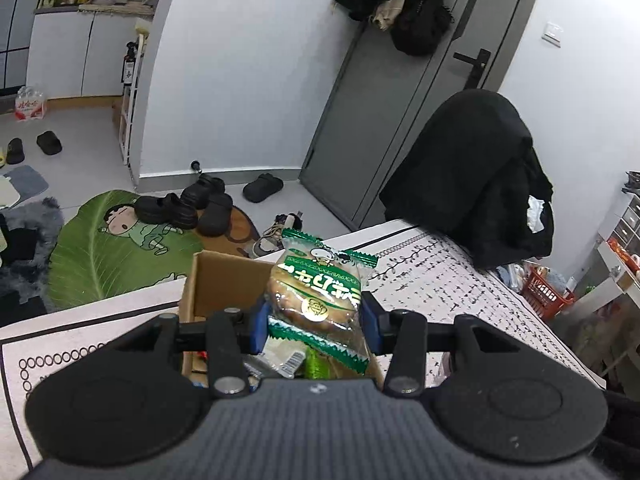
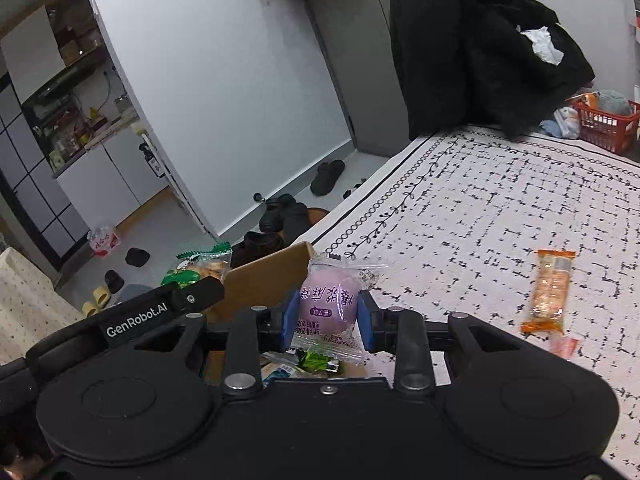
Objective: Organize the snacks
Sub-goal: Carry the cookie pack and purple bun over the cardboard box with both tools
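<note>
My left gripper (image 1: 314,314) is shut on a green-wrapped round pastry packet (image 1: 320,292) and holds it above an open cardboard box (image 1: 218,280) with several snack packets inside. My right gripper (image 2: 327,314) is shut on a clear packet with a purple bun (image 2: 328,304), held over the same box (image 2: 268,280). The left gripper with its green packet (image 2: 200,264) shows at the left of the right wrist view. An orange-wrapped snack (image 2: 548,292) lies on the patterned tablecloth (image 2: 500,200) to the right.
A chair draped with black clothes (image 1: 476,176) stands at the table's far edge. A red basket (image 2: 604,124) sits beyond the table. Shoes (image 1: 188,204) and a green leaf mat (image 1: 100,256) lie on the floor by a grey door (image 1: 400,100).
</note>
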Tool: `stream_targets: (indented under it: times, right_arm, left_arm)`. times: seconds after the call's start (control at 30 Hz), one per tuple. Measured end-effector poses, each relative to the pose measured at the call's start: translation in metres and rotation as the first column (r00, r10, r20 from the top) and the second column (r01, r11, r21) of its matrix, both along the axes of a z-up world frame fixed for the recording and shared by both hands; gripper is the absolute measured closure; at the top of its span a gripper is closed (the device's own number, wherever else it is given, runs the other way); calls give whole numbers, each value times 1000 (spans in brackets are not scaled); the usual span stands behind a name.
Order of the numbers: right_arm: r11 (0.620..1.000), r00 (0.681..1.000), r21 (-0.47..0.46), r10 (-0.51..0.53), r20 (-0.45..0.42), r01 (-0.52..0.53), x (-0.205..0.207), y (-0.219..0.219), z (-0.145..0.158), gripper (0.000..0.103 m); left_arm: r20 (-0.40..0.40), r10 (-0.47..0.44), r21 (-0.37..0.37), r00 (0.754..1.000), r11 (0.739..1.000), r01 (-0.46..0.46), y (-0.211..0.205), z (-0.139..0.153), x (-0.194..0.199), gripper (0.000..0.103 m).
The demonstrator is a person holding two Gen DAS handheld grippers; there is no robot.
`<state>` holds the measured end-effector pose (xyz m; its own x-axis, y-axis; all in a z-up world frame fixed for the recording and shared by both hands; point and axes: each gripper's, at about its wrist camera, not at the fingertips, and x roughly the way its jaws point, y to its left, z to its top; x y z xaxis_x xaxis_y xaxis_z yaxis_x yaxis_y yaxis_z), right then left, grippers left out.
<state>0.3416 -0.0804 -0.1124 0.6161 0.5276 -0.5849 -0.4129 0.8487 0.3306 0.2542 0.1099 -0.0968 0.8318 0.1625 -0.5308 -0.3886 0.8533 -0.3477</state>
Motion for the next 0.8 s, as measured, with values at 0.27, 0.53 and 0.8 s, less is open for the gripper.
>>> stream_targets:
  times: [0.27, 0.53, 0.8]
  right_arm:
    - [1000, 1000, -10, 20, -13, -20, 10, 22, -9, 72]
    - [999, 999, -13, 33, -29, -33, 20, 37, -16, 72]
    - [998, 998, -17, 56, -5, -56, 36, 48, -11, 72]
  left_arm:
    - [-42, 31, -54, 999, 998, -33, 18, -12, 4, 58]
    - [-112, 60, -120, 992, 990, -73, 36, -27, 7, 54]
    - [-136, 95, -137, 986, 984, -114, 41, -31, 9, 38]
